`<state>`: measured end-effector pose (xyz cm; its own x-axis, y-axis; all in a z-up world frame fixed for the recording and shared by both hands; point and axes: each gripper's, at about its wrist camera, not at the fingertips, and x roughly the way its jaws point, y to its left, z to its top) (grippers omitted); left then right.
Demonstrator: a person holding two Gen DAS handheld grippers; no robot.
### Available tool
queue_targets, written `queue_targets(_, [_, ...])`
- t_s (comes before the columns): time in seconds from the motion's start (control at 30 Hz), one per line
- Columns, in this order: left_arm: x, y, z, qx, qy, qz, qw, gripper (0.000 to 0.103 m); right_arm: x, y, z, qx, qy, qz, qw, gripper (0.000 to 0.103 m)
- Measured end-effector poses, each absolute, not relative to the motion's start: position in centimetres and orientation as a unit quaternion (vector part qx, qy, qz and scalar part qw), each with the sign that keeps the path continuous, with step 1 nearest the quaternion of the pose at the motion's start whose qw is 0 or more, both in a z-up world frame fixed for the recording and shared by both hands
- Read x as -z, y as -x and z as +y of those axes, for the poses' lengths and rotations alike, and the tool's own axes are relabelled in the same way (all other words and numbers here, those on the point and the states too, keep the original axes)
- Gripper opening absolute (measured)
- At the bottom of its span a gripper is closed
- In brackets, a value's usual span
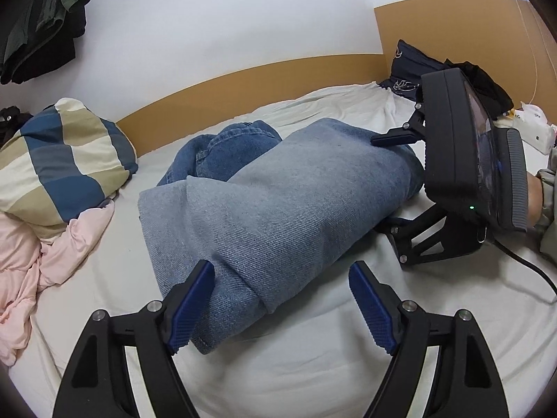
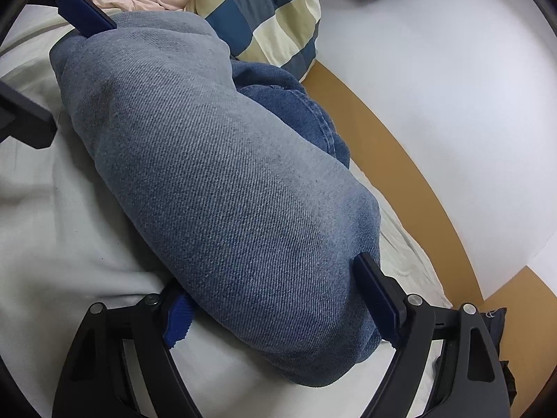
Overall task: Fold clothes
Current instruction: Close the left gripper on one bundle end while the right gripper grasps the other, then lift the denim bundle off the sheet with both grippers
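So I've got the jeans bundled into a thick folded roll, lying across the white bed sheet, inside-out paler denim on top and the darker blue waistband end poking out toward the tan wall panel.

My left gripper sits at one end of the roll. Its jaws are spread: one blue pad is right up against the denim hem, the other pad stands clear over bare sheet, so nothing is pinched there.

My right gripper is at the opposite end, straddling the fat folded end of the jeans. Both fingers sit tight against the fabric on either side, with the denim bulging between them, so I'd call that a wide clamp on the roll. From the left camera I can see that right tool's body with a sleeve behind it.

Other stuff around: a checked blue and cream pillow just past the jeans, a pink crumpled blanket beside it, dark clothes in the far corner.
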<state>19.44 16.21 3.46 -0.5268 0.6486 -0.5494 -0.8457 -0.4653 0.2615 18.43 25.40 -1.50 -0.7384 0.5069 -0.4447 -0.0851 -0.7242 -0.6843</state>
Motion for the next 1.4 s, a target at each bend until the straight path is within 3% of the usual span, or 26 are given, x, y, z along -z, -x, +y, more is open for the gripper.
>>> queue_targets(0.33, [0.6, -21.9, 20.6, -0.826, 0.071, 0.457, 0.322, 0.086, 0.9, -18.2, 23.7, -0.872, 0.319, -0.331, 0.171, 0.085])
queue_targets(0.57, [0.3, -18.7, 20.6, -0.828, 0.123, 0.433, 0.334, 0.097, 0.5, -18.0, 22.4, -0.871, 0.318, -0.331, 0.172, 0.085])
queue_targets(1.4, [0.7, -17.7, 21.1, -0.832, 0.125, 0.432, 0.325, 0.102, -1.1, -17.2, 16.4, -0.869, 0.312, -0.34, 0.179, 0.085])
